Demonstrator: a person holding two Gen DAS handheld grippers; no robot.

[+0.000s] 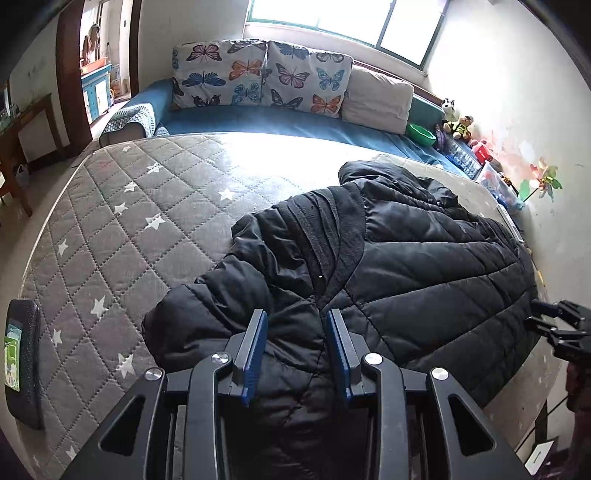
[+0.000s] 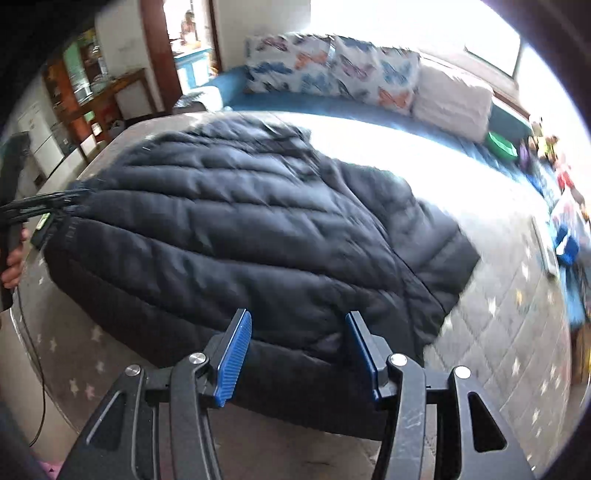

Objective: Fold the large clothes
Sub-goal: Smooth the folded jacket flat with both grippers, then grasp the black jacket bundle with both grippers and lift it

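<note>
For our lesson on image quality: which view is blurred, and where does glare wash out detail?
Right wrist view: motion blur smears the black jacket and butterfly pillows. Left wrist view: sharp, but window glare bleaches the mattress.

Mattress: grey, quilted, white stars.
Butterfly pillows: two, side by side beyond the mattress's far edge.
Plain cushion: just right of the butterfly pillows.
Green bowl: right of that cushion.
Stuffed toys: beyond the mattress's far-right corner.
Pinwheel: right of the mattress.
Window: above the pillows.

Black quilted puffer jacket lies spread, rumpled, on mattress.
</note>
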